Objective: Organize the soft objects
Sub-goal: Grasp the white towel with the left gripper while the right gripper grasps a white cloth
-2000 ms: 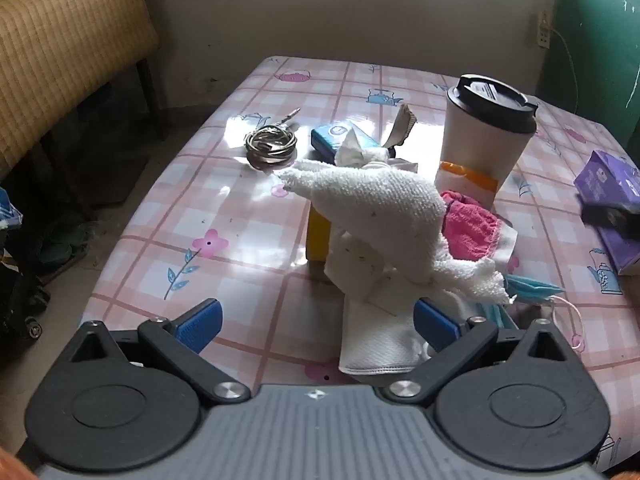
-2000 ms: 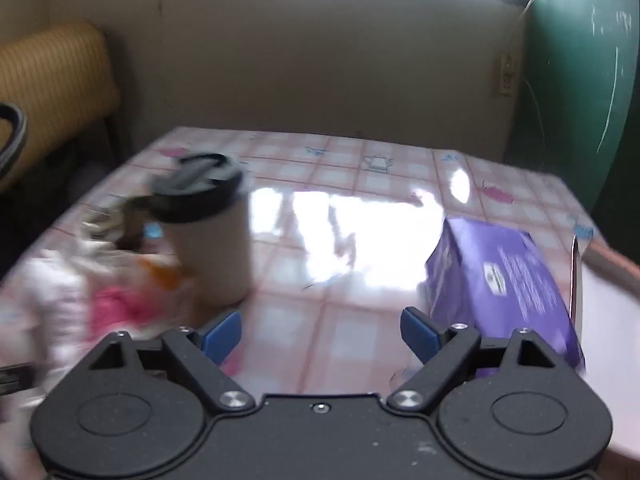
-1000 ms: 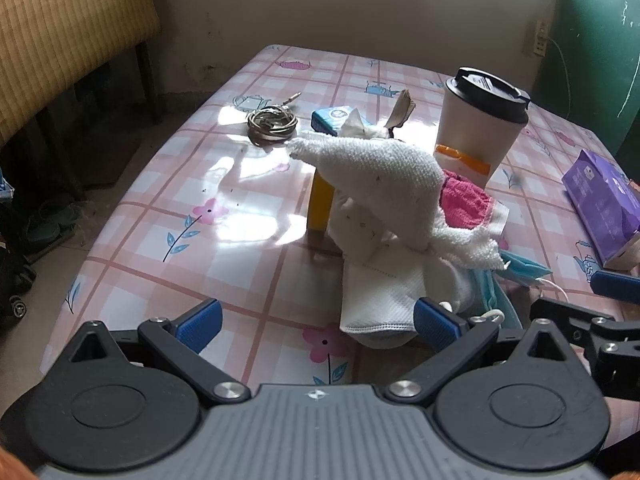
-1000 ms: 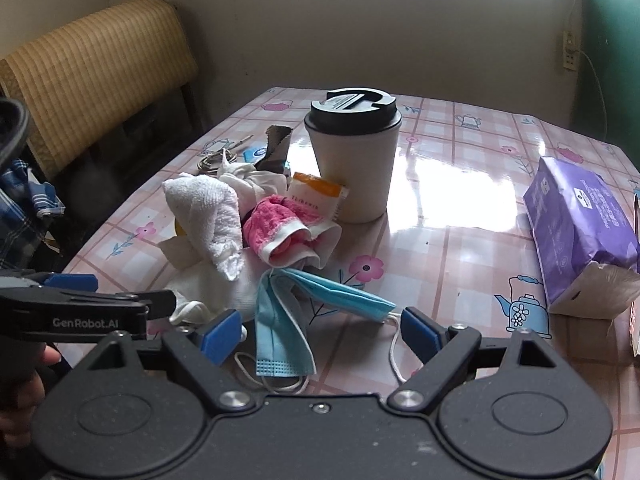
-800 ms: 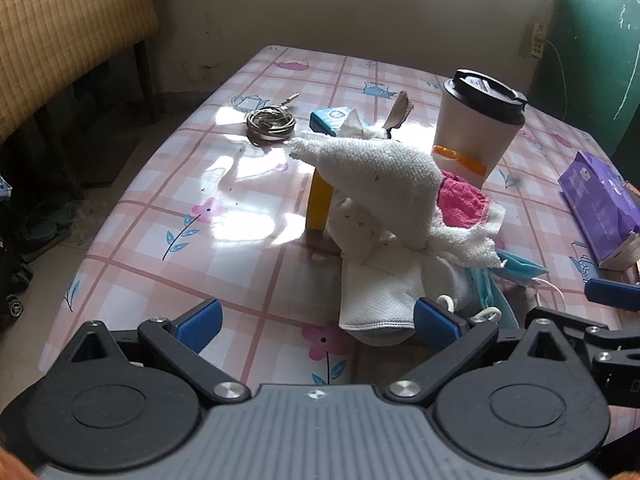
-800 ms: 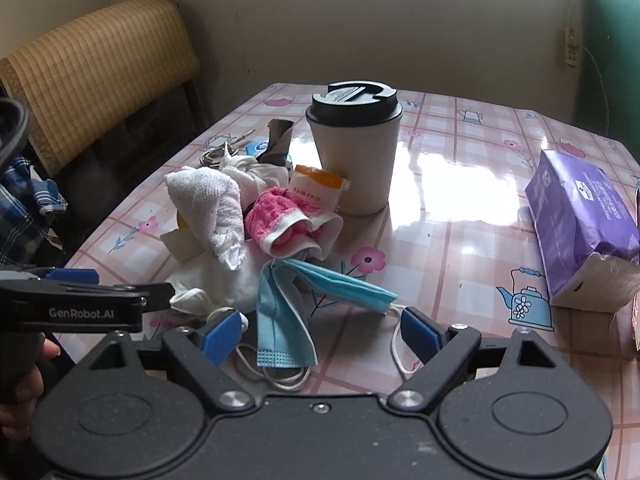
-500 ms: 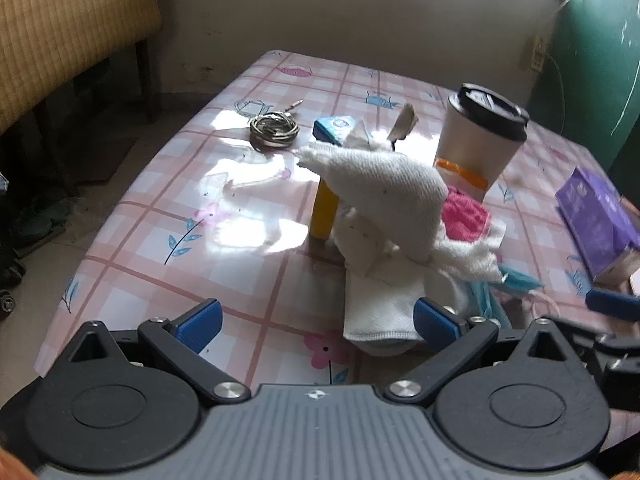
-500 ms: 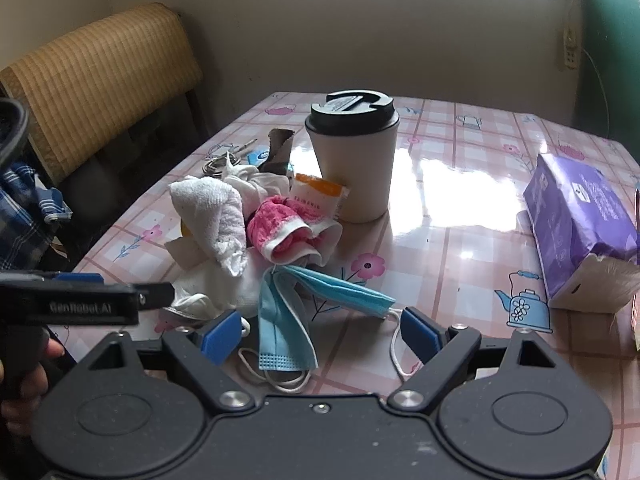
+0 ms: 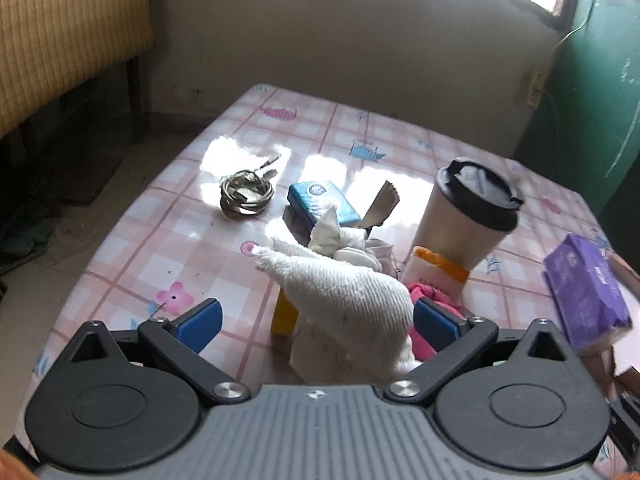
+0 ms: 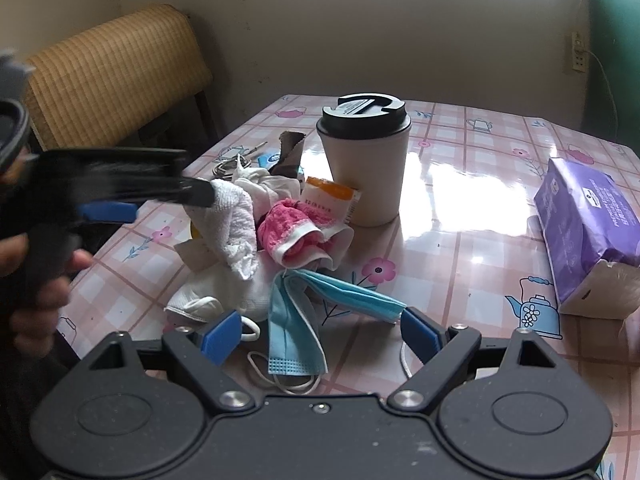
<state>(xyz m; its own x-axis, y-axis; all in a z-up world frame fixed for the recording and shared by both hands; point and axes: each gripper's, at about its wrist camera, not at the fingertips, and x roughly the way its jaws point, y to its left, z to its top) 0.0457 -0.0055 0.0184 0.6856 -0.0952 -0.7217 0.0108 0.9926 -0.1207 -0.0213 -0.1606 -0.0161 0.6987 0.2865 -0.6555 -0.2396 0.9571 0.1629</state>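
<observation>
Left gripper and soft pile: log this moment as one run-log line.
left gripper: open, straddling white towel | right gripper: open, over blue face mask | pink cloth: in pile | cup: upright

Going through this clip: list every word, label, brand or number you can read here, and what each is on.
Orange-and-white sachet: one line of small capitals, too small to read.
Purple pack: white print, too blurred to read.
Cup lid: embossed text, illegible.
Blue tissue packet: round logo only, no legible words.
</observation>
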